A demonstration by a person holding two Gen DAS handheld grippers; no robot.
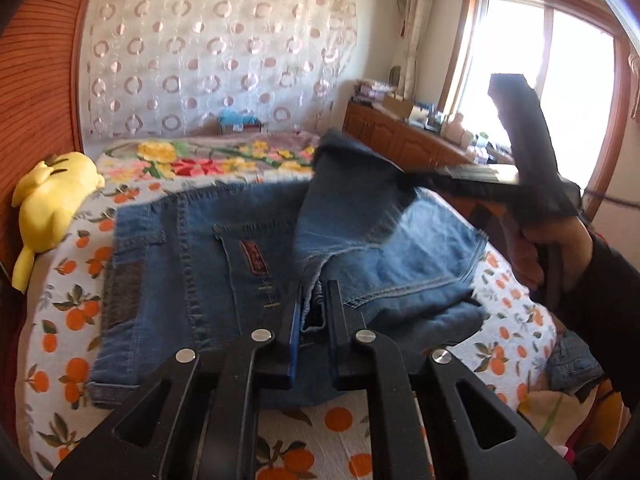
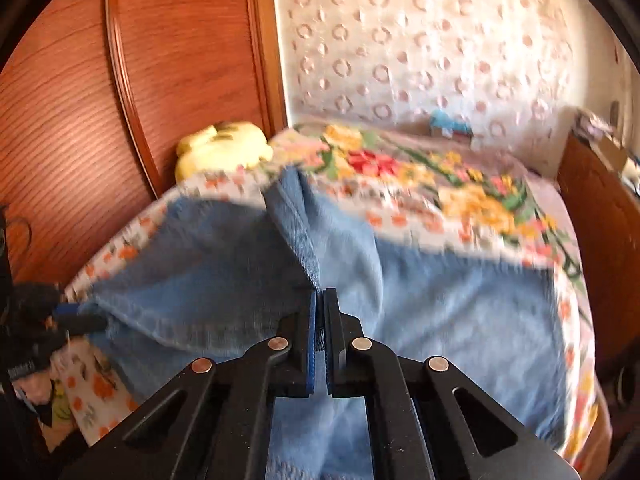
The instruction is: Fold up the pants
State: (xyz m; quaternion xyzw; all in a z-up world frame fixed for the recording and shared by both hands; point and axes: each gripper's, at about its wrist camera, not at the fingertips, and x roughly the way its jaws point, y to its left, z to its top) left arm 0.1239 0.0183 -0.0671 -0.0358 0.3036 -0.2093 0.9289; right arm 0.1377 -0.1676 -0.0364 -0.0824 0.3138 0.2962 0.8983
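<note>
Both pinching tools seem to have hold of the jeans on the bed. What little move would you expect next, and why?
Probably carry the lifted flap across and lay it on the flat part of the jeans. The right tool is shut on a raised denim edge, and the left tool pinches a bunched fold nearer the front. That held cloth stands up off the bed, so the fold looks unfinished.
</note>
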